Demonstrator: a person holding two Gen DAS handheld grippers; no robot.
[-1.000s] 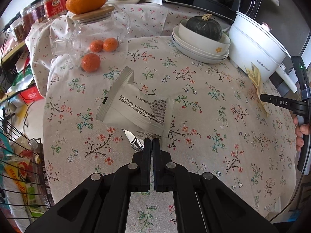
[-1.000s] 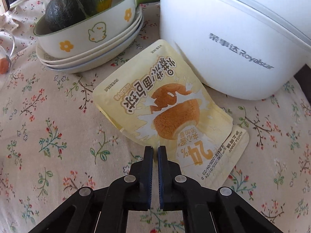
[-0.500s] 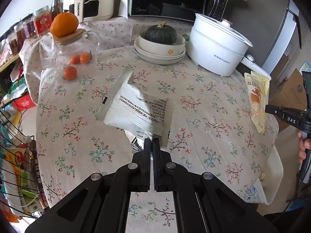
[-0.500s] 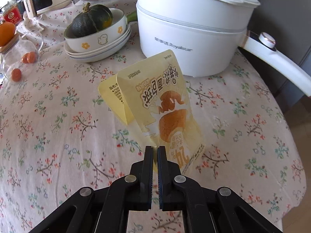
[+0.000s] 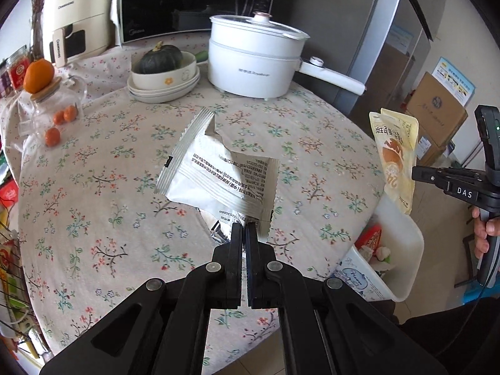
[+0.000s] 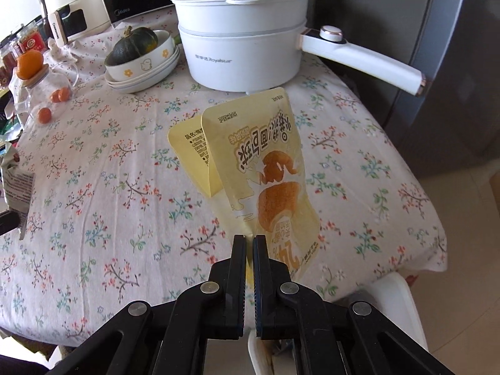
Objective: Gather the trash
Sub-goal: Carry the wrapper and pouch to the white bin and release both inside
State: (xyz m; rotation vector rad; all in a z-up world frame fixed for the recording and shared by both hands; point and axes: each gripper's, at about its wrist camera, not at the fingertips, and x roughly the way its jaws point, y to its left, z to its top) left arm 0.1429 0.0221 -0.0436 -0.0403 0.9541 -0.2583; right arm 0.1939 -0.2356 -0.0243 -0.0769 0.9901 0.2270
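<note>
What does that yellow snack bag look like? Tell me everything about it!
The yellow snack bag is a flat, glossy plastic pouch, pale yellow with dark printed characters and a picture of a golden-brown bun. It looks empty, with a flap folded back on one side. It hangs in the air above the flowered tablecloth, pinched at its lower edge by the right gripper. Nothing else touches it.

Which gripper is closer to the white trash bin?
Right. The right gripper hangs above the white trash bin with its yellow wrapper; the left gripper holds the white wrapper over the table.
</note>
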